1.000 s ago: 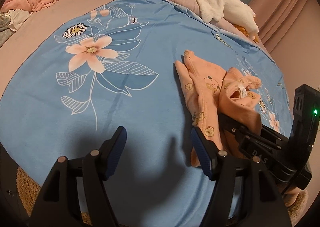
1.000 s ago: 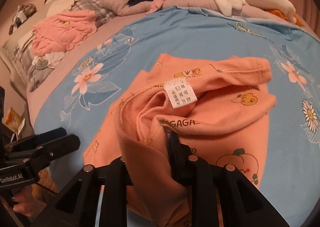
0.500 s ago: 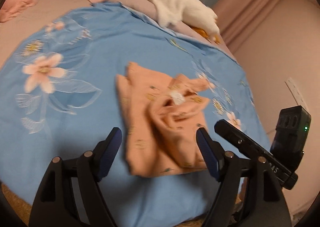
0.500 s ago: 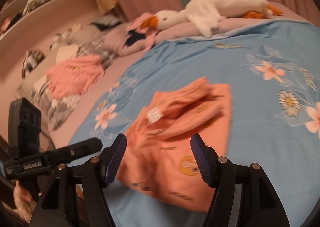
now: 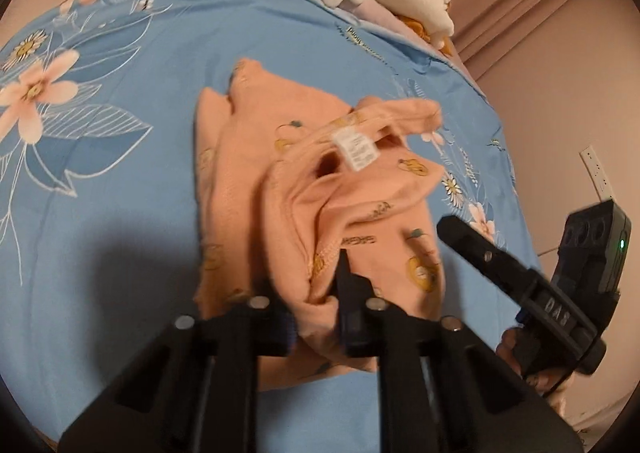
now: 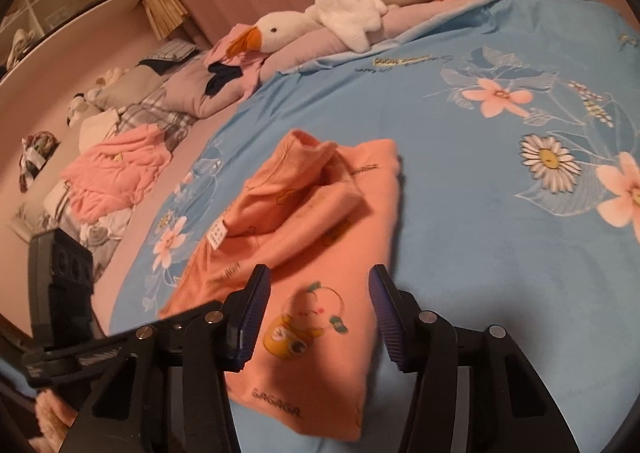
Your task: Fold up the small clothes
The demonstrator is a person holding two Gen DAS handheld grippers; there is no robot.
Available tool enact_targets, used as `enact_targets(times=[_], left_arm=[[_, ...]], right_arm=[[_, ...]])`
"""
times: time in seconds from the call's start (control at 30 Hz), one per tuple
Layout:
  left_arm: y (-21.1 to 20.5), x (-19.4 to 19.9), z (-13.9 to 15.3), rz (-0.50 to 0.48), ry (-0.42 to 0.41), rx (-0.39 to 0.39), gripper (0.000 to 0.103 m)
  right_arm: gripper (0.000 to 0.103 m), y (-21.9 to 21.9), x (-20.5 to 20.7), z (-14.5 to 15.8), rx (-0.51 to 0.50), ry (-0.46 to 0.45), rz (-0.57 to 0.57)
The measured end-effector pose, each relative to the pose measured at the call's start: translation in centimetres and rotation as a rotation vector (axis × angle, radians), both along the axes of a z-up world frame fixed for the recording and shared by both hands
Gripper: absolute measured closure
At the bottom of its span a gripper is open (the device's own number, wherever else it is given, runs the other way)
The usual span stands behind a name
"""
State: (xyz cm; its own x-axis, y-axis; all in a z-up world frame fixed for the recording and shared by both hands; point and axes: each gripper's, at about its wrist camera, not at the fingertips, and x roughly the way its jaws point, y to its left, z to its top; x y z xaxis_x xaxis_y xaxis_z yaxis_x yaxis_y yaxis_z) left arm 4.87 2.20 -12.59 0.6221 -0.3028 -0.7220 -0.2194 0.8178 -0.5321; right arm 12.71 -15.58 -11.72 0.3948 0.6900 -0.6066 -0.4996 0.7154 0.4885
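Both tools have swung in over the garment: the left gripper (image 5: 316,317) is closing, pinching a near bunched fold of the orange baby top (image 5: 320,189), while the right gripper (image 6: 316,319) is narrowing, empty, above it. Beyond, the blue floral sheet (image 6: 460,173) is keeping the top flat for folding.

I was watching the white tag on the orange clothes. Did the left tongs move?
Yes. The left tongs slid right off the blue sheet onto the orange garment, closing on a fold.

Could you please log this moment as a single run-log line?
step: folding | left gripper: closing, fingers pinch orange garment | right gripper: closing, fingers not touching garment | surface: blue floral sheet
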Motion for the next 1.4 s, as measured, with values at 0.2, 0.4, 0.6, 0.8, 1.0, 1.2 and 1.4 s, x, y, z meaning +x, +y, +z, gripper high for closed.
enact_targets(times=[0.2, 0.4, 0.6, 0.8, 1.0, 1.2, 1.4], left_arm=[[0.8, -1.4, 0.4, 0.01, -0.007, -0.034, 0.09], [1.5, -2.3, 0.4, 0.015, -0.012, -0.04, 0.09], [2.0, -3.0, 0.3, 0.022, -0.012, -0.034, 0.091], [2.1, -3.5, -0.6, 0.025, 0.01, -0.028, 0.091], [1.9, -3.7, -0.4, 0.007, 0.012, -0.008, 0.088], [2.1, -4.0, 2.7, 0.005, -0.073, 0.051, 0.026], [3.3, -2.1, 3.5, 0.059, -0.087, 0.098, 0.013]], right_arm=[[0.068, 2.9, 0.8, 0.1, -0.025, 0.004, 0.089], [0.077, 5.8, 2.1, 0.2, -0.048, 0.016, 0.154], [0.079, 8.9, 2.8, 0.6, -0.075, 0.001, 0.205], [0.079, 10.7, 3.4, -0.8, -0.125, 0.022, 0.222], [0.079, 10.9, 3.3, -1.0, -0.165, -0.003, 0.205], [0.054, 9.3, 2.6, 1.2, -0.207, -0.082, 0.121], [0.016, 5.0, 1.8, 3.6, -0.202, -0.159, 0.011]])
